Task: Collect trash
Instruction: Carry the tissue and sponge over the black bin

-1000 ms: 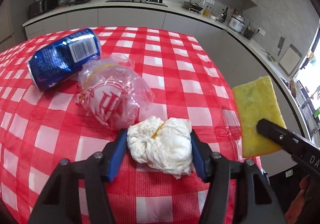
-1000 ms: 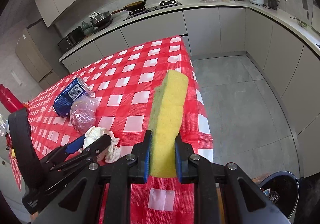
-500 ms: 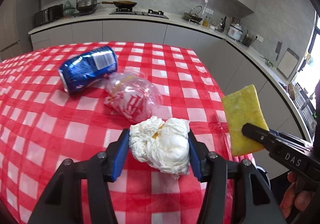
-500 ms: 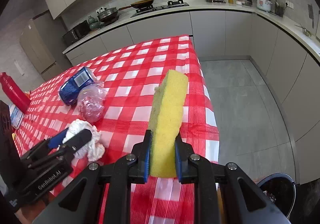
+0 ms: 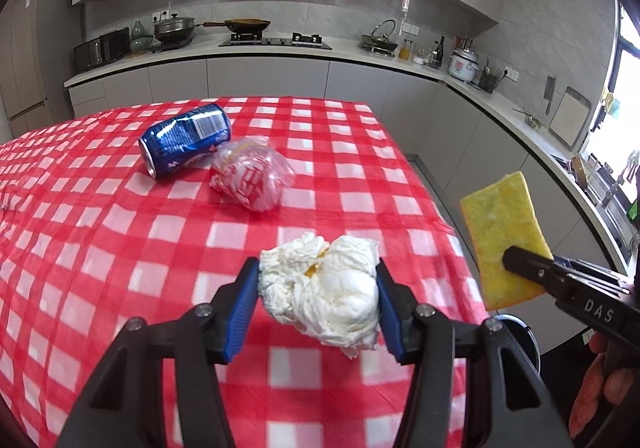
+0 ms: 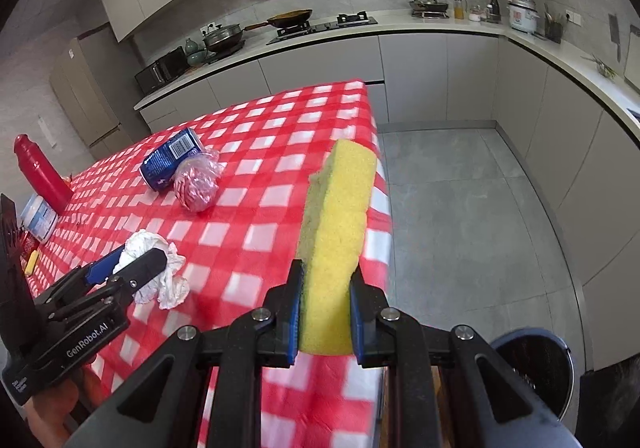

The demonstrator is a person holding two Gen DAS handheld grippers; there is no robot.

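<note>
While both my tools are loaded, the step in hand, as I judge it, is carrying two pieces of trash off the table [image 5: 120, 248] to the bin [image 6: 536, 364], which sits on the floor just past the table's near corner, below my right tool. Doing it well means keeping both squeezes steady and bringing each piece right over the bin's mouth before letting go, one hand at a time so they don't collide.

My left gripper [image 5: 318, 300] is clenched on the tissue wad [image 5: 324, 288], a crumpled white ball with a small yellow stain, held clear above the table's near edge. My right gripper [image 6: 325, 312] grasps the sponge [image 6: 340, 232] by its lower end; it stands upright, yellow and porous, out beyond the table's right edge.

Farther back on the table lie a crumpled clear plastic bag [image 5: 252, 180] with red print and, touching it behind, a dented blue can [image 5: 184, 140] on its side. Those I'd collect next.
</note>
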